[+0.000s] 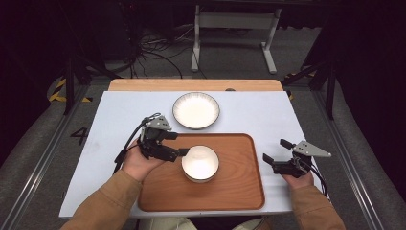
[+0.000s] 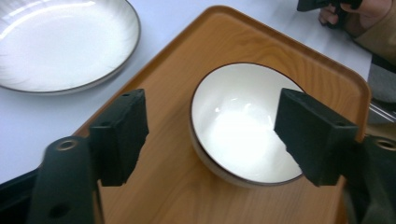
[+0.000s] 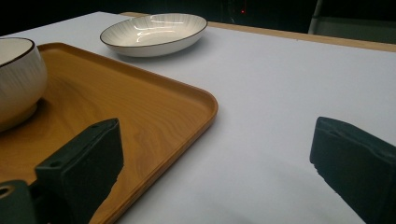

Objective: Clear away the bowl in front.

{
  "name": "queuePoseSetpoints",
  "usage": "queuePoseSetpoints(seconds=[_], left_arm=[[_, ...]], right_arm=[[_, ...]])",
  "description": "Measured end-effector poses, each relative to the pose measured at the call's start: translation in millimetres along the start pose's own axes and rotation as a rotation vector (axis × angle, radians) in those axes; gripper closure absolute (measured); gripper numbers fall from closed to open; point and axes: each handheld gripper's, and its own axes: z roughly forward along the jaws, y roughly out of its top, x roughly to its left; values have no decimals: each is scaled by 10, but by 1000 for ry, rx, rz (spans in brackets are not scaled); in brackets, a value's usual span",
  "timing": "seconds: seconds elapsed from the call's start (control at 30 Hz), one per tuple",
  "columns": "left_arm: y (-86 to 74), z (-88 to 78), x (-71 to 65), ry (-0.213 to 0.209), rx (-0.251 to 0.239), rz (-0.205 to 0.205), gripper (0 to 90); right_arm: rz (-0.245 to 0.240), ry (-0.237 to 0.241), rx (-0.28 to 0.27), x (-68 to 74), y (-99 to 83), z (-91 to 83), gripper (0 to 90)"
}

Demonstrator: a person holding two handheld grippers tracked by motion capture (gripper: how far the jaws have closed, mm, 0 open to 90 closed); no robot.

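Observation:
A white bowl (image 1: 200, 163) (image 2: 243, 126) (image 3: 16, 79) with a dark rim stands upright in the middle of a wooden tray (image 1: 239, 187) (image 2: 243, 42) (image 3: 116, 107). My left gripper (image 1: 179, 143) (image 2: 217, 135) hovers at the bowl's left side with its jaws wide apart and nothing gripped. In the left gripper view the bowl lies between and beyond the jaws, and the pads do not press on it. My right gripper (image 1: 274, 150) (image 3: 219, 163) stands open over the bare table just right of the tray, nothing between its jaws.
A shallow white plate (image 1: 196, 110) (image 2: 60, 42) (image 3: 154, 30) sits on the white tabletop (image 1: 268, 110) just beyond the tray's far edge. A wooden strip runs along the table's back edge. Cables and a white metal stand (image 1: 234, 33) are on the floor behind.

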Motion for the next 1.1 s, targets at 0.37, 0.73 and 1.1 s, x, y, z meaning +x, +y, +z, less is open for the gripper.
queuePoseSetpoints(seconds=[0.37, 0.73, 1.1], left_arm=[[-307, -313, 134, 42, -145, -57, 100], [-606, -430, 202, 109, -241, -26, 25], [-960, -473, 258, 120, -335, -66, 18]], right_arm=[[1, 2, 2, -3, 1, 0, 31], [0, 4, -3, -3, -1, -3, 29], [-3, 5, -5, -3, -1, -5, 27]])
